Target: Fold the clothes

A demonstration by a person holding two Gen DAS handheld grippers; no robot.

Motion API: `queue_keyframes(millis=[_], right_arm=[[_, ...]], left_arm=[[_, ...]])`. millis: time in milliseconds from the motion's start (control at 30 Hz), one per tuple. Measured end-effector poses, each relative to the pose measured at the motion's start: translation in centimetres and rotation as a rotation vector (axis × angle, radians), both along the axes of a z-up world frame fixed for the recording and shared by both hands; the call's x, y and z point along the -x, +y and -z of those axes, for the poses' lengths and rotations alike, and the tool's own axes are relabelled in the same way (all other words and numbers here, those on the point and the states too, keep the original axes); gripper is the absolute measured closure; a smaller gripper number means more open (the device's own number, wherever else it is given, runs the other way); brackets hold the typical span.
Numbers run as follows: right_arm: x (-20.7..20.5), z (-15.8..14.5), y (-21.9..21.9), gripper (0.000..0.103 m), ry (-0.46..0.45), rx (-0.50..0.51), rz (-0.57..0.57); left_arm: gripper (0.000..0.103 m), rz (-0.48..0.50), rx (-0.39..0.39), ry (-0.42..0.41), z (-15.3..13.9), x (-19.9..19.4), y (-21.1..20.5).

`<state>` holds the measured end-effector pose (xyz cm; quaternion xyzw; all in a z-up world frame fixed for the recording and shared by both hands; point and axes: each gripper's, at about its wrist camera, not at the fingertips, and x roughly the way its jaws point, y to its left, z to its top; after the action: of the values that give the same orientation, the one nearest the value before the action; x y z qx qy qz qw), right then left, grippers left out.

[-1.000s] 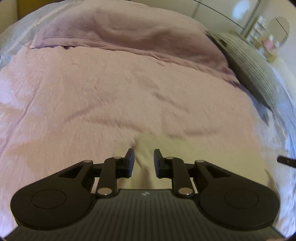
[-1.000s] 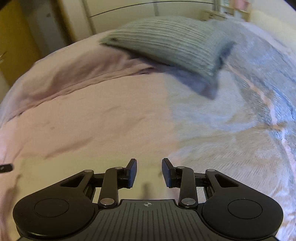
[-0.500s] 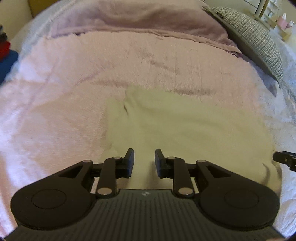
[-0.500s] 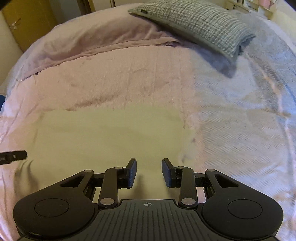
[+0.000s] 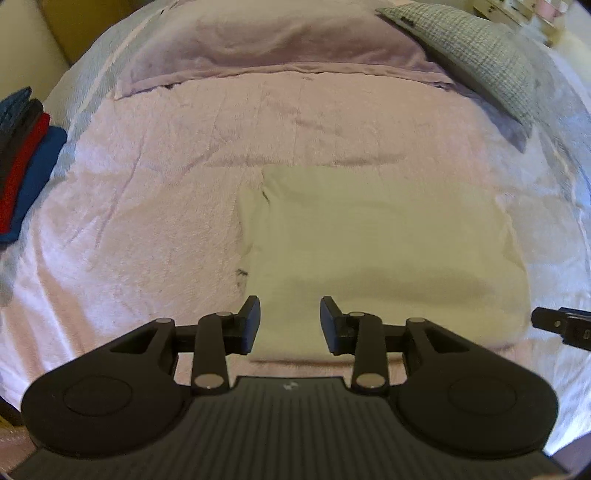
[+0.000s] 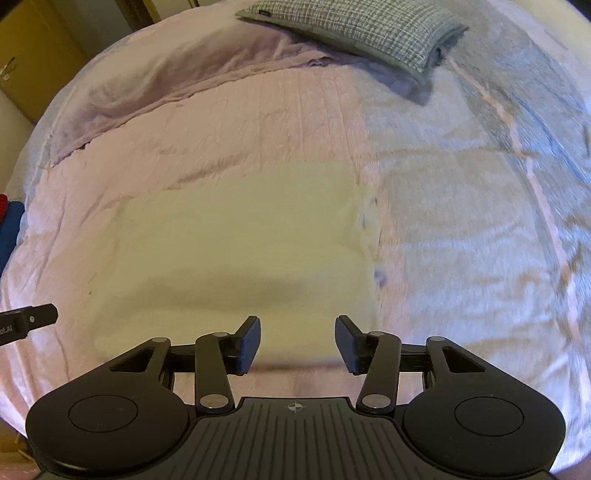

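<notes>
A pink bedspread (image 5: 177, 229) stretches ahead of my fingers. Beyond them a mauve pillow (image 5: 280, 48) lies across the far end, with a grey checked cushion (image 6: 362, 29) beside it, ahead and to the right of my fingers. Pale blue sheeting (image 6: 480, 229) lies to my right.

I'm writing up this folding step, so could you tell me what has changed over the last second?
Both grippers pulled up and back from the yellow cloth, so far more of it shows. The left gripper and right gripper hold nothing; the right one's jaws are opening. The cloth still lies flat on the pink blanket, and the grey pillow has not moved.
</notes>
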<state>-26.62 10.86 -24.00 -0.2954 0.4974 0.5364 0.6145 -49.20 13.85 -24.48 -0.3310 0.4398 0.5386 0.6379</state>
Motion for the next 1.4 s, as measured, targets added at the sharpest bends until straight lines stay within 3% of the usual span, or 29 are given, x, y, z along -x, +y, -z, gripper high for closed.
queue_keyframes(millis=[300, 633, 1400], right_arm=[[4.3, -4.5, -3.3, 0.054, -0.018, -0.041, 0.044], [5.9, -6.6, -6.8, 0.054, -0.02, -0.067, 0.073], [7.3, -7.8, -9.2, 0.054, -0.029, -0.076, 0.052]], left_arm=[[0.067, 0.058, -0.037, -0.007, -3.9, 2.8, -3.4], [0.066, 0.102, -0.081, -0.042, -6.5, 4.2, -6.5], [0.066, 0.143, -0.073, -0.046, -6.9, 5.2, -9.2]])
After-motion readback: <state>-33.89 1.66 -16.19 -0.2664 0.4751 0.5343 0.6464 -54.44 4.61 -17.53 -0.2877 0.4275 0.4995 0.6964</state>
